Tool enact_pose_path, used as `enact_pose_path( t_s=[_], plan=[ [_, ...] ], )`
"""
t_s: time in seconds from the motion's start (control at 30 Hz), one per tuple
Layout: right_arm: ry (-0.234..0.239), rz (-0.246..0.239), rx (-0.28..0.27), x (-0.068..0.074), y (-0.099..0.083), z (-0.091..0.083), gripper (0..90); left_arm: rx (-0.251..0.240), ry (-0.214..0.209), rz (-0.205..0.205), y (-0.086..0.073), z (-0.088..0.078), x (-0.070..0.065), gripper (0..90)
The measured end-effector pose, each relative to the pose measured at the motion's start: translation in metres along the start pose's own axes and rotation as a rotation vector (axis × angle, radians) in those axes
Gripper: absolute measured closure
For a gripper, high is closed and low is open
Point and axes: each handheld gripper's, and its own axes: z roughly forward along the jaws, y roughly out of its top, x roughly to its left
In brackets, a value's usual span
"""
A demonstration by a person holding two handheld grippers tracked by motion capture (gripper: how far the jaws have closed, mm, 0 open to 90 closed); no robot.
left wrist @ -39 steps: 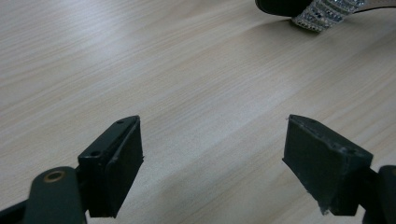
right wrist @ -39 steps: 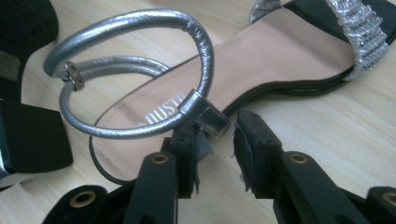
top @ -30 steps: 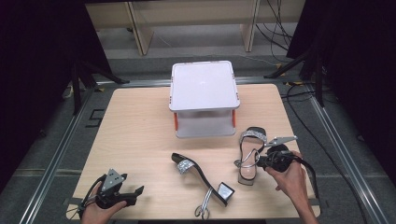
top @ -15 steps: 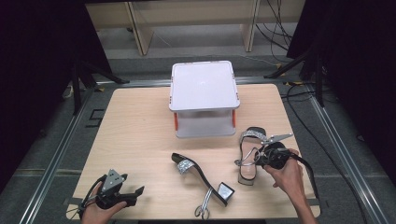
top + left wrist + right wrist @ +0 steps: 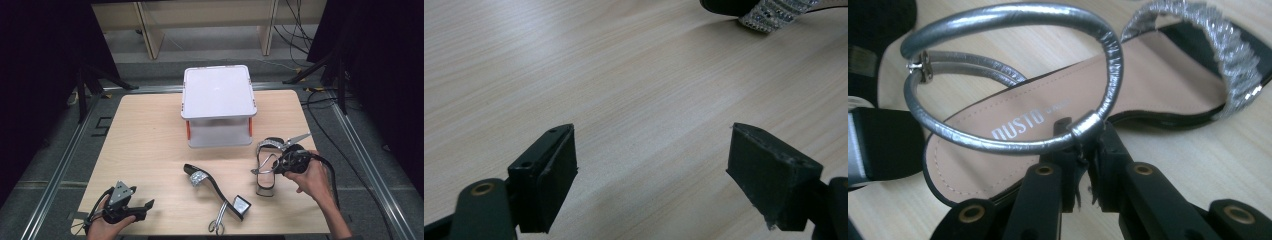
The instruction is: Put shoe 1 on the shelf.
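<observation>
Strap point(image 5: 1013, 75): my grip finds glossy silver leather. Insole point(image 5: 1158, 75): matt tan. Toe band point(image 5: 1218, 45): glittery. Table point(image 5: 624, 75): smooth pale wood.

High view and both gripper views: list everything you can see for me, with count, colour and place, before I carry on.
Table: one, light wood, centre of the high view.
Box: one, white with a closed lid and red latches, far middle of the table.
Sandal: one, black sole, silver straps, lies right of centre; its ankle strap is pinched in the right gripper.
Second sandal: one, black with a glittery silver band and block heel, lies near the middle front.
Scissors: one pair, metal, at the front edge beside that heel.
Left gripper: black jaws open over bare table, front left.
Right gripper: black jaws shut on the strap.
</observation>
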Motion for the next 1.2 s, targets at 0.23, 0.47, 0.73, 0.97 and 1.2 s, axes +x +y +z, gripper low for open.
enact_pose_path(
  t_s=[0.23, 0.47, 0.73, 0.97, 1.2],
  plan=[
    [0.025, -0.001, 0.061, 0.005, 0.022, -0.032, 83.9, -0.01, -0.004, -0.007, 0.0, 0.0, 0.0, 19.4],
    [0.04, -0.046, 0.079, 0.005, 0.035, -0.057, 85.4, -0.003, -0.002, -0.002, 0.0, 0.0, 0.0, 19.5],
    [0.06, -0.072, 0.081, 0.015, 0.052, -0.094, 87.9, -0.012, -0.01, -0.014, 0.0, 0.0, -0.001, 19.9],
    [0.059, -0.134, 0.064, 0.028, 0.078, -0.127, 87.9, -0.013, -0.01, -0.014, 0.0, 0.0, -0.001, 19.8],
    [0.063, -0.14, 0.089, 0.035, 0.104, -0.145, 87.9, -0.001, -0.003, 0.002, 0.0, -0.001, 0.0, 19.9]
  ],
)
